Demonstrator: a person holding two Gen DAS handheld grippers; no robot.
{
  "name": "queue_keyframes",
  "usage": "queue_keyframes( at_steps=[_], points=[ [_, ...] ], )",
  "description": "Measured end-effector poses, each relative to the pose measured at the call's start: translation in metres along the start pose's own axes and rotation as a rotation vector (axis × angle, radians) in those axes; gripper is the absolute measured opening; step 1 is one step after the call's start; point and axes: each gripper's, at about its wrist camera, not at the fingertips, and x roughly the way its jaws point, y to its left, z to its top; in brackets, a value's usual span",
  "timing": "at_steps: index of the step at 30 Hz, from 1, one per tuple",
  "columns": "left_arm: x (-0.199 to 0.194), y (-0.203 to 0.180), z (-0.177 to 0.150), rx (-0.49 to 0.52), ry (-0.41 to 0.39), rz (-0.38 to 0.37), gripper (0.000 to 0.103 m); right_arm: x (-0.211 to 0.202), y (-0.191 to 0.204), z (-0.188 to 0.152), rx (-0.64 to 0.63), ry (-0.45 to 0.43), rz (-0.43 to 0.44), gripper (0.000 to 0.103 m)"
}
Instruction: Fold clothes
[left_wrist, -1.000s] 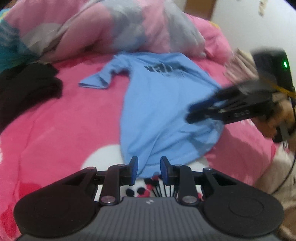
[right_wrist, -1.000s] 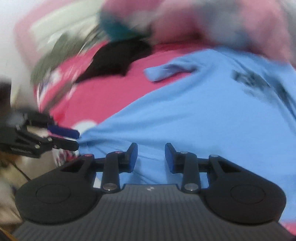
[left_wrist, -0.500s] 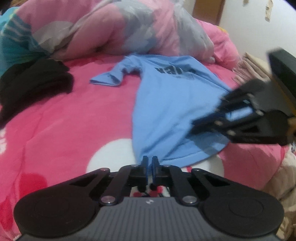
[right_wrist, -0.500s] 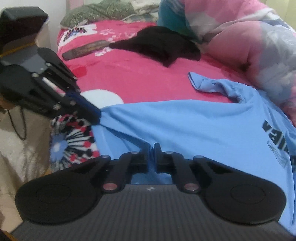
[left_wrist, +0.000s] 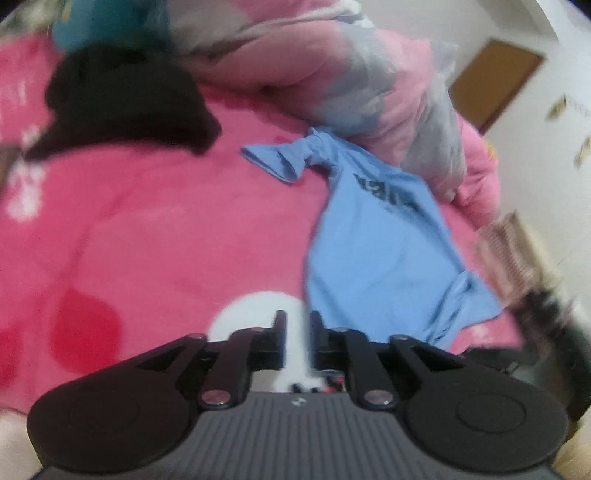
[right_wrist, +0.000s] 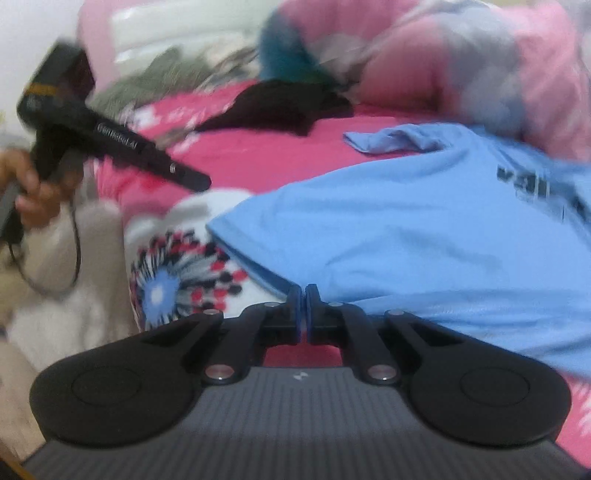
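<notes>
A light blue T-shirt (left_wrist: 380, 236) with dark lettering lies on the pink bed, one sleeve (left_wrist: 280, 158) bunched toward the back. In the left wrist view my left gripper (left_wrist: 298, 325) is open and empty, just left of the shirt's hem. It also shows in the right wrist view (right_wrist: 199, 181), held off the shirt at the left. My right gripper (right_wrist: 304, 295) is shut on the hem of the T-shirt (right_wrist: 406, 229) near its lower corner. The view is blurred.
A black garment (left_wrist: 122, 99) lies at the back left of the pink blanket (left_wrist: 147, 221). A pink and grey duvet (left_wrist: 332, 74) is piled behind the shirt. A beige fabric pile (right_wrist: 66, 258) sits beside the bed's front edge.
My left gripper has opened, let go of the shirt's hem and moved left. My right gripper stays shut on the hem. The shirt has bunched narrower.
</notes>
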Motion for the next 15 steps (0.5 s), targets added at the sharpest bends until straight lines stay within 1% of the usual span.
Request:
queue_keyframes(
  at_steps=[2,4,5,6,7,9,12,13,15],
  points=[
    [0.007,-0.002,0.001,-0.024,0.024,-0.040,0.028,-0.010,-0.005,-0.007,0.105,-0.038,0.061,0.006],
    [0.015,-0.008,0.000,-0.013,0.053,-0.042,0.028,-0.024,-0.012,-0.016,0.187,-0.062,0.120,0.008],
    [0.020,-0.011,-0.002,0.002,0.068,-0.034,0.027,-0.033,-0.020,-0.017,0.218,-0.073,0.108,0.009],
    [0.024,-0.014,-0.003,0.018,0.083,-0.026,0.026,-0.044,-0.030,-0.018,0.244,-0.083,0.075,0.014],
    [0.029,-0.018,-0.005,0.033,0.097,-0.018,0.026,-0.054,-0.040,-0.019,0.271,-0.094,0.041,0.022],
    [0.032,-0.022,-0.007,0.064,0.101,-0.004,0.026,-0.074,-0.072,-0.013,0.354,-0.119,-0.046,0.032],
    [0.033,-0.023,-0.010,0.091,0.096,0.004,0.022,-0.102,-0.136,0.000,0.573,-0.166,-0.205,0.037],
    [0.033,-0.021,-0.011,0.095,0.096,0.003,0.022,-0.110,-0.156,0.004,0.651,-0.178,-0.255,0.042],
    [0.034,-0.018,-0.013,0.099,0.098,-0.006,0.021,-0.115,-0.195,0.010,0.812,-0.168,-0.321,0.044]
  ],
)
